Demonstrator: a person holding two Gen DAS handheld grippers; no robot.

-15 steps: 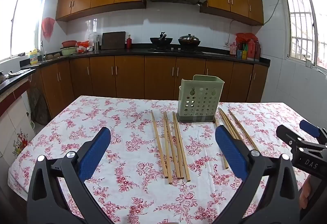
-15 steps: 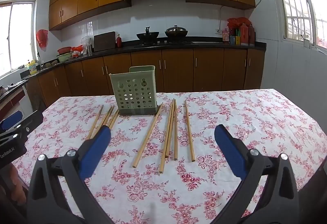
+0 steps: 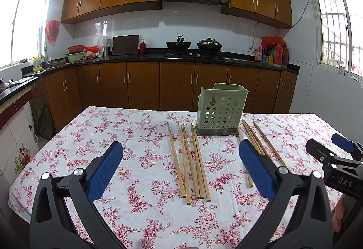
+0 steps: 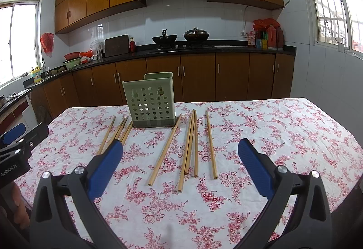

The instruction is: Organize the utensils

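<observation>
Nearly unchanged from half a second ago, the chopsticks [image 3: 189, 162] lie loose on the floral tablecloth [image 3: 140, 135], grouped on either side of the green perforated holder [image 3: 219, 110], so sorting has not yet begun. Both the left gripper [image 3: 180, 169] and right gripper [image 4: 180, 168] hover spread wide and empty; their housings read "GenRobot.AI" and "DAS".
</observation>
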